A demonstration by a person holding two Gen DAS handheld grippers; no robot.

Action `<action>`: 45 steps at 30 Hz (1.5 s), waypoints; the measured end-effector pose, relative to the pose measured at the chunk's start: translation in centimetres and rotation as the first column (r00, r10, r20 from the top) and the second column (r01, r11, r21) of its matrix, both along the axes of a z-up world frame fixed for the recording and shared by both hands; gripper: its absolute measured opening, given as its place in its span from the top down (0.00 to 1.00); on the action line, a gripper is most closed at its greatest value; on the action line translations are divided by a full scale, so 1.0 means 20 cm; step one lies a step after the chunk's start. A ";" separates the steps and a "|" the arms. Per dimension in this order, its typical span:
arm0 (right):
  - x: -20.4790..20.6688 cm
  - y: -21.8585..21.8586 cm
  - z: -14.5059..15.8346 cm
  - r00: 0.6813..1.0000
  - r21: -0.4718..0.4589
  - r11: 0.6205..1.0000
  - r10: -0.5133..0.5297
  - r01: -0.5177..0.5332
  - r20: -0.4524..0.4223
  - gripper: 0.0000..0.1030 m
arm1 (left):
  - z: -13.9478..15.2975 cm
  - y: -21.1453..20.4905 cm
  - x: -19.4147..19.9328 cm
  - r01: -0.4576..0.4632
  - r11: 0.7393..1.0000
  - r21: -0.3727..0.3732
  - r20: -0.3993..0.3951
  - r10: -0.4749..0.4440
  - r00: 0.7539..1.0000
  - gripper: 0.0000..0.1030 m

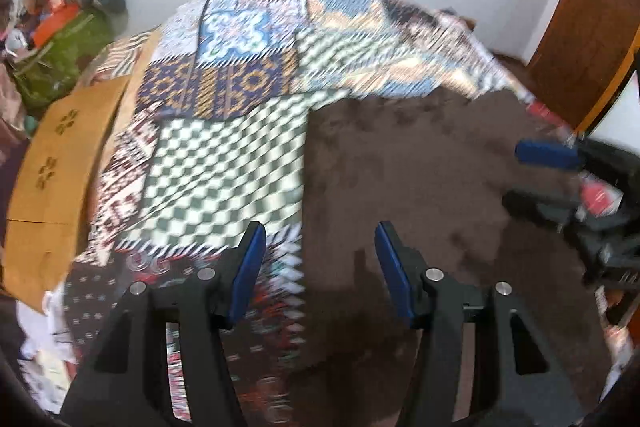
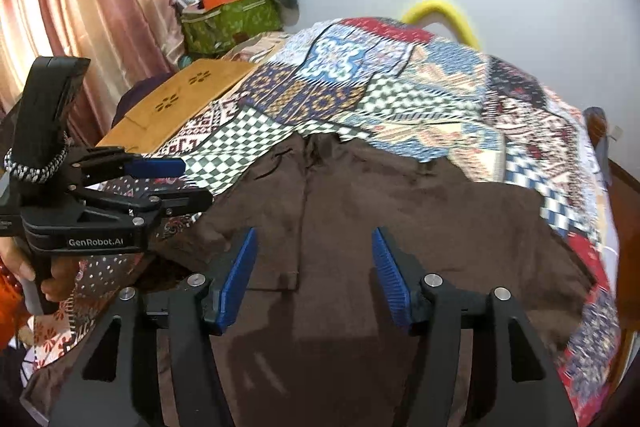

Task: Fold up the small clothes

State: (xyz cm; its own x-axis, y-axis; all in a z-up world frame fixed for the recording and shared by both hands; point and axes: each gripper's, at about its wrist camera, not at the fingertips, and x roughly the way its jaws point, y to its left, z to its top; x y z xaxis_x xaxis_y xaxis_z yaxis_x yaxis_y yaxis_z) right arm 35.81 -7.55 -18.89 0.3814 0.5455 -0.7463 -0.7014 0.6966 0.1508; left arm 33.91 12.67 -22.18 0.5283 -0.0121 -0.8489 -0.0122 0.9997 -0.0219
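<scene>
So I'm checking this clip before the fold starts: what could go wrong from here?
1. Both grippers, left and right, are open above the brown garment, neither gripping it; closing off an edge may catch the patchwork bedspread too.
2. The left view is motion-blurred, so a fast approach could miss the hem.
3. The garment lies wrinkled near its collar, risking an uneven fold.
</scene>
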 end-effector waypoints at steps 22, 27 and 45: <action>0.20 0.20 -0.22 0.998 -0.176 0.984 -0.015 0.025 0.057 0.46 | -0.20 0.05 -0.18 0.029 0.998 0.050 -0.069 -0.025 0.997 0.31; 0.17 0.16 -0.18 0.998 -0.183 0.982 -0.045 0.054 0.053 0.46 | -0.15 0.05 -0.24 0.007 0.998 0.055 -0.075 -0.003 0.997 0.31; -0.08 -0.51 0.34 0.969 0.119 0.970 -0.225 0.213 0.100 0.43 | 0.36 -0.20 -0.15 -0.004 0.997 0.076 0.160 -0.008 0.987 0.16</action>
State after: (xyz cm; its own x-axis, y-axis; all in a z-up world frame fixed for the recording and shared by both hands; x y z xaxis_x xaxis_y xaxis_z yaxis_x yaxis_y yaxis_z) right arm 34.19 -17.85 -12.18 0.5782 0.5130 -0.6345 -0.5498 0.8195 0.1616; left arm 30.97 8.58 -15.02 0.6573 0.0478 -0.7522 -0.0129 0.9986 0.0522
